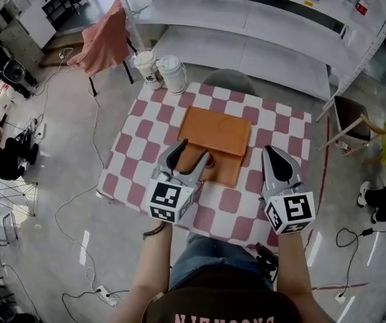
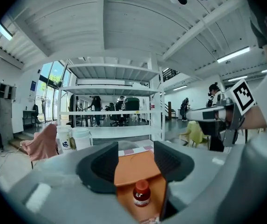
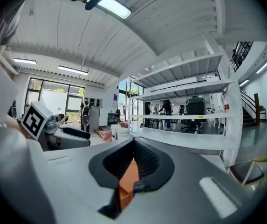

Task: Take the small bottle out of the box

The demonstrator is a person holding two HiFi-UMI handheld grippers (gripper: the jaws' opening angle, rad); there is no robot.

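Two hand-held grippers over a red-and-white checked tablecloth [image 1: 145, 136].

1. Left gripper [image 1: 191, 155]: jaws spread wide, gripping nothing, poised over the near end of an open orange box [image 1: 213, 132].
2. Small bottle [image 2: 141, 193]: red cap, dark body, white label. Upright inside the box at its near end, low between the open jaws, touched by neither pad.
3. Right gripper [image 1: 277, 155]: just right of the box, jaws closed tip to tip, empty.
4. Two white lidded tubs [image 1: 174, 74]: side by side at the cloth's far left corner.
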